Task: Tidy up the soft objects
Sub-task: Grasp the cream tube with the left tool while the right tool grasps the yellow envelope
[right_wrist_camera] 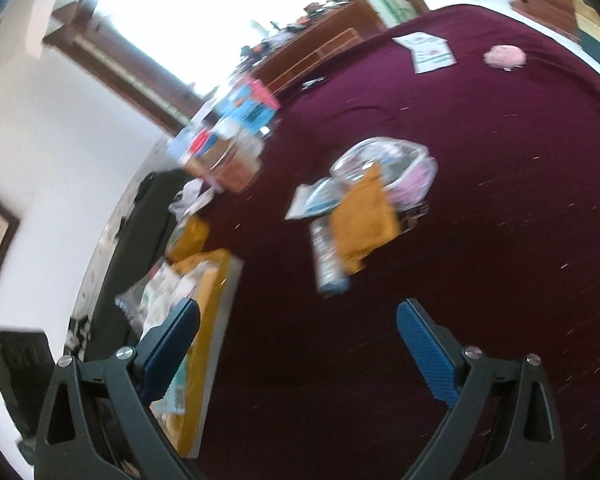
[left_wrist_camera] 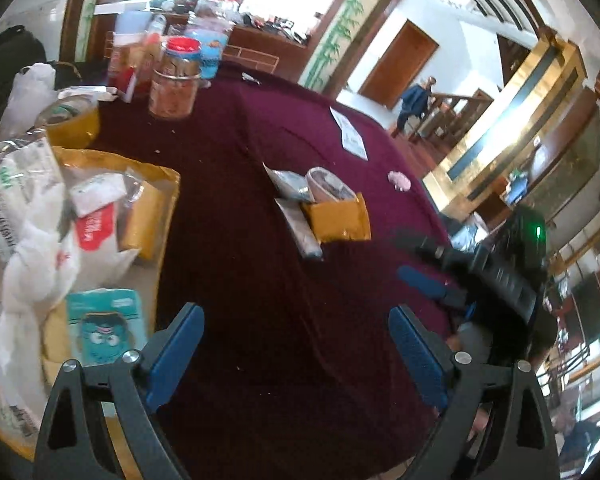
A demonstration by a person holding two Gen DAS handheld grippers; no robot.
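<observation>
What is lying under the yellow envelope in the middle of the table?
Under the yellow envelope lie a long flat packet, a silver pouch and a clear bag. Their covered parts, and anything beneath, stay hidden.

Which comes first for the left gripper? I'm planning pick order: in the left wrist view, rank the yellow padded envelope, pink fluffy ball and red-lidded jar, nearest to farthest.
From the open, empty left gripper:
1. Yellow padded envelope, mid-cloth, just right of centre, on the small pile.
2. Pink fluffy ball, further right, near the table's edge.
3. Red-lidded jar, far left, by the clutter.
</observation>
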